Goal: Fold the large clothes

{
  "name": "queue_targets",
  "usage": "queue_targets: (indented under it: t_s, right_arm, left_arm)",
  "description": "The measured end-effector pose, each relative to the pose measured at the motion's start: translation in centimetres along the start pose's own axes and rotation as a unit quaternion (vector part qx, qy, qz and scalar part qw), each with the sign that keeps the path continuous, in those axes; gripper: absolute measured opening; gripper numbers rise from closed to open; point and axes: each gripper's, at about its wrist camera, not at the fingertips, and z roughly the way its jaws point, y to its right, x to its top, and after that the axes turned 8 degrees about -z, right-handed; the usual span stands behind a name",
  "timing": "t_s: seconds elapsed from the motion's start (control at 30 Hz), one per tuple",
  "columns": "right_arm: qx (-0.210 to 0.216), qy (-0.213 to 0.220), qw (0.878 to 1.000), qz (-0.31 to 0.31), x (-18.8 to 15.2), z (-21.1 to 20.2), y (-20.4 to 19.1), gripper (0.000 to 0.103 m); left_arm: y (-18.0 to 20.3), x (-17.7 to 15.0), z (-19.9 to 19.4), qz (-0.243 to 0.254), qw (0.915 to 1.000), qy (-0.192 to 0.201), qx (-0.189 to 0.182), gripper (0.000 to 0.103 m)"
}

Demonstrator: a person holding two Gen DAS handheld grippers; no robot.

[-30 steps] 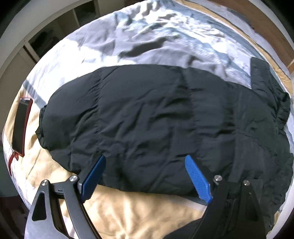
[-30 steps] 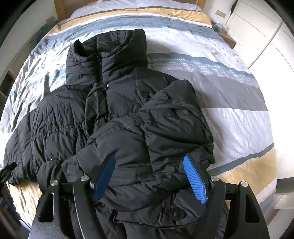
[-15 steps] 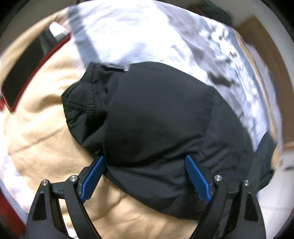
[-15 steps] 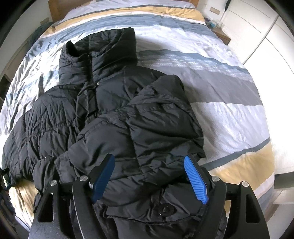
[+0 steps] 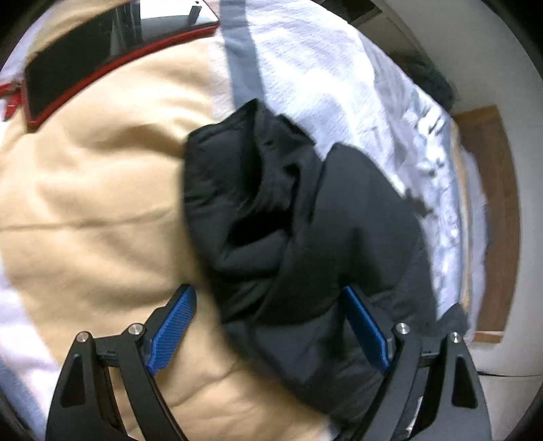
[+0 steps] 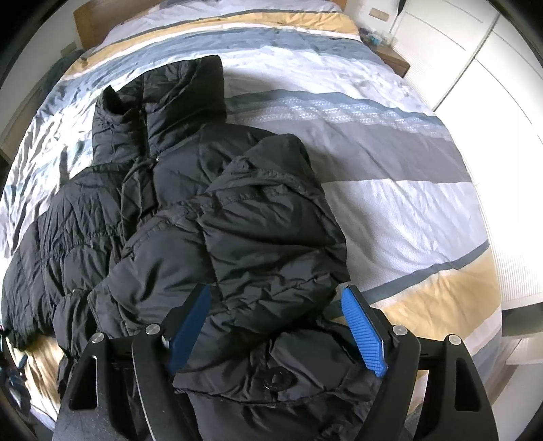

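A black puffer jacket (image 6: pixel 190 217) lies on the striped bed, collar toward the headboard, its right sleeve folded over the front. In the left wrist view its left sleeve end (image 5: pixel 271 210) lies bunched on the yellow band of the duvet. My left gripper (image 5: pixel 268 305) is open, its blue pads either side of the sleeve, not closed on it. My right gripper (image 6: pixel 276 305) is open over the jacket's lower right hem, with the fabric between the pads.
The striped duvet (image 6: pixel 390 163) covers the bed. A black tablet in a red case (image 5: pixel 85 68) lies on the duvet at the far left. White wardrobe doors (image 6: pixel 492 68) stand on the right. A wooden headboard (image 6: pixel 91 17) is at the far end.
My left gripper has swung left along the jacket toward the sleeve end, and the view has rotated. My right gripper has moved slightly closer over the hem.
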Motion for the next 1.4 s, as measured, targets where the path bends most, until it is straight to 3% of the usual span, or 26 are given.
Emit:
queue_targets:
  t_s: [0.1,0.17,0.23,0.33,0.5,0.63,0.8,1.1,1.3,1.4]
  right_arm:
    - [0.001,-0.002,1.0,-0.004,-0.3,-0.1,0.0,0.079]
    - [0.0,-0.001,1.0,-0.004,-0.4,-0.3,0.2,0.079]
    - [0.0,0.002,1.0,0.003,-0.4,-0.7,0.6,0.079]
    - [0.003,0.007,1.0,0.017,-0.5,-1.4,1.4,0.079]
    - [0.006,0.022,0.999,0.023,-0.4,-2.8,2.5,0.079]
    - [0.018,0.033,0.999,0.026,-0.4,-3.2,3.2,0.079]
    - [0.052,0.043,0.997,0.033,-0.7,-2.6,4.4,0.079]
    - [0.092,0.075,0.992,0.042,-0.7,-2.9,8.8,0.079]
    - [0.091,0.096,0.99,0.046,-1.6,-3.9,13.1,0.079]
    - [0.089,0.099,0.99,0.052,-2.3,-4.0,15.0,0.079]
  left_arm:
    - [0.4,1.0,0.7,-0.024,0.9982,-0.011,-0.054,0.085]
    - [0.1,1.4,1.1,-0.044,0.9959,-0.017,-0.077,0.065]
    - [-0.4,1.6,1.4,-0.069,0.9917,-0.032,-0.104,0.034]
    - [0.1,1.1,0.8,-0.067,0.989,-0.036,-0.127,0.019]
    - [3.7,-0.5,-1.1,-0.019,0.9855,-0.039,-0.164,0.014]
    - [8.4,-2.9,-3.6,0.061,0.9823,-0.041,-0.172,0.014]
    - [13.9,-7.3,-6.9,0.156,0.9709,-0.043,-0.176,0.014]
    - [22.2,-21.9,-10.6,0.306,0.9324,-0.071,-0.178,0.013]
    - [25.3,-33.1,-8.5,0.379,0.9032,-0.124,-0.16,0.013]
    - [25.9,-38.7,-6.8,0.426,0.8837,-0.143,-0.131,0.013]
